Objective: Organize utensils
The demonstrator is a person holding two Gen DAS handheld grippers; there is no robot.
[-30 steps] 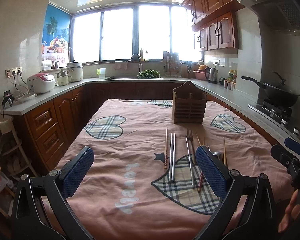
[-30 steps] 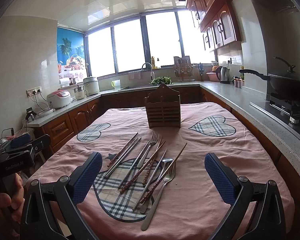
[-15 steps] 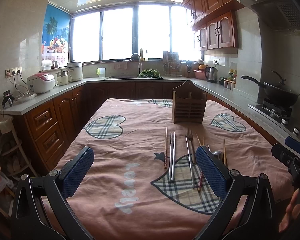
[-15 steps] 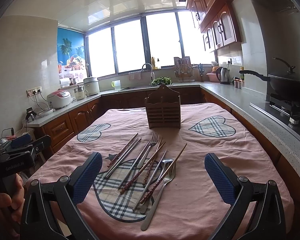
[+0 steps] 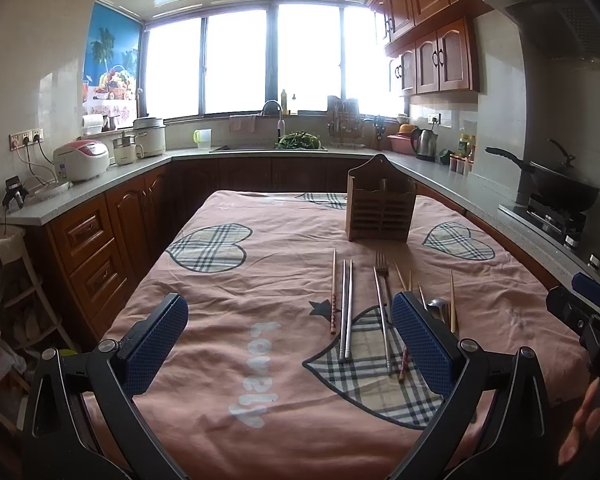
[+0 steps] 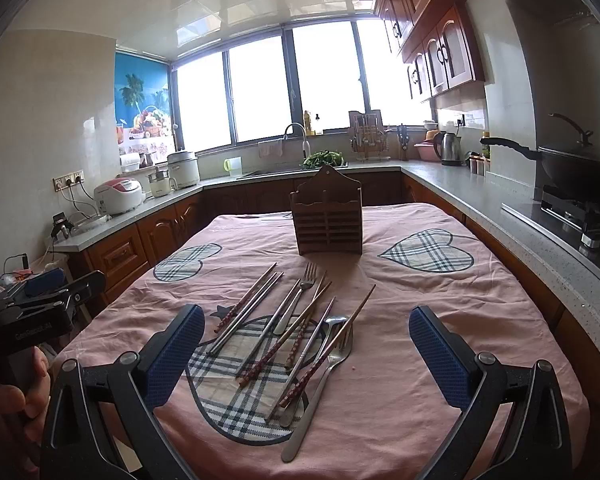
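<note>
the tablecloth (image 6: pixel 400 320) is matt pink cloth, slightly creased. at twelve o'clock the holder (image 6: pixel 327 222) is matt slatted wood. the fork (image 6: pixel 298 298) and spoon (image 6: pixel 332 356) are shiny metal. the pads (image 6: pixel 434 354) look like rough, textured blue rubber.

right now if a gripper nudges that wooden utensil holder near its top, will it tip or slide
The wooden utensil holder stands tall, upright and looks empty, so probably light and apt to tip. The pink tablecloth beneath may grip or bunch, which likely favours tipping over sliding.
</note>
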